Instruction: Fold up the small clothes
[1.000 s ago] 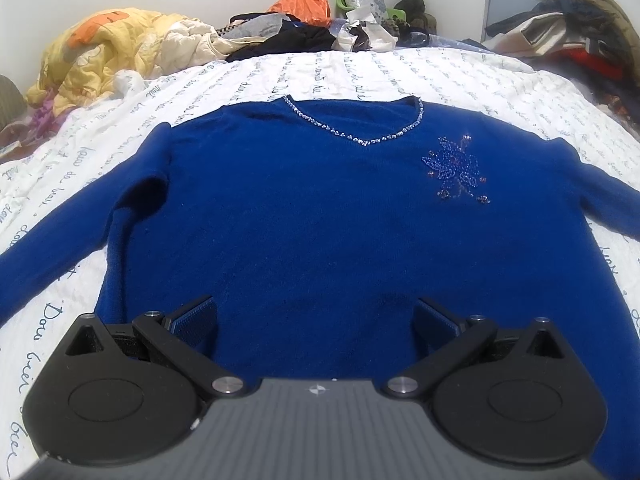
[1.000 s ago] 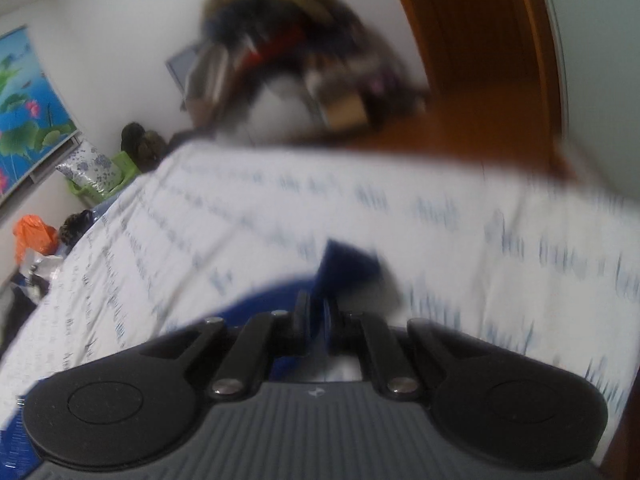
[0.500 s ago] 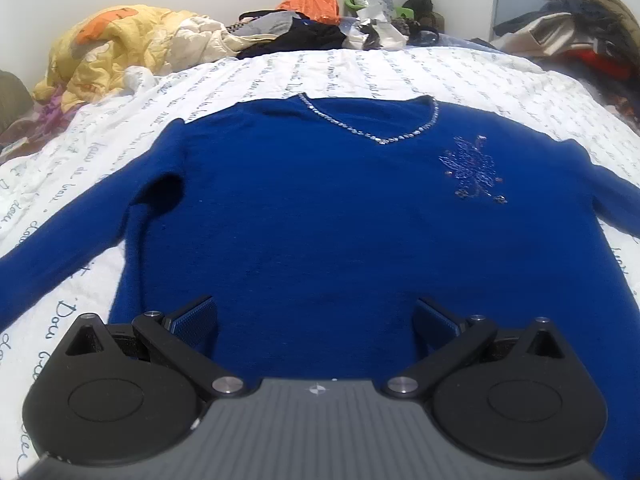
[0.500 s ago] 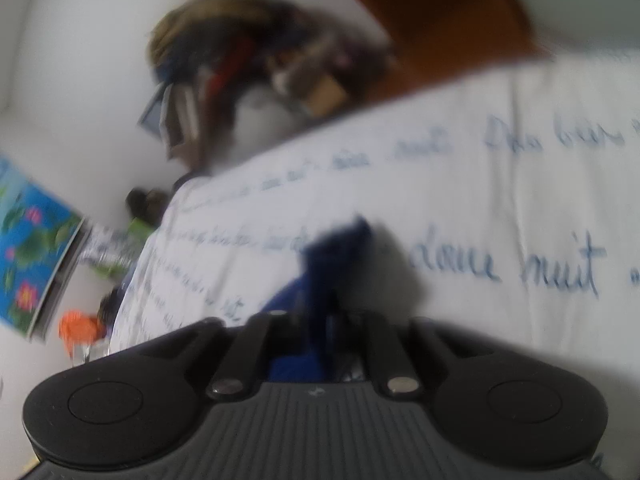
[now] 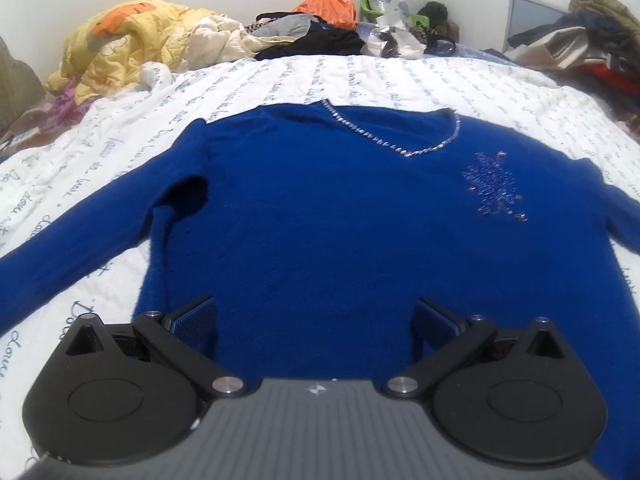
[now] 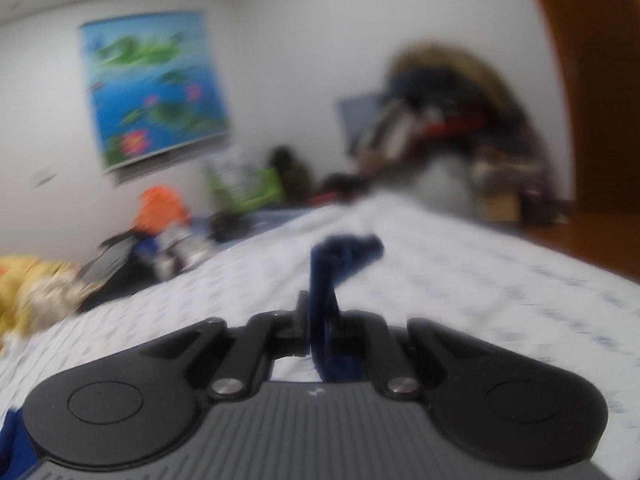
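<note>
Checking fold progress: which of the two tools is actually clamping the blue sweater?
The right tool: shut on a blue sweater sleeve. The left tool hangs open above the body.

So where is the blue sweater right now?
In the left wrist view the blue sweater lies flat on the white bedsheet, just ahead of the open left gripper.

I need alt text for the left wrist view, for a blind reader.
A blue sweater lies spread flat on a white bedsheet, sleeves out. The open left gripper hovers over its hem. Piled clothes sit behind.
</note>
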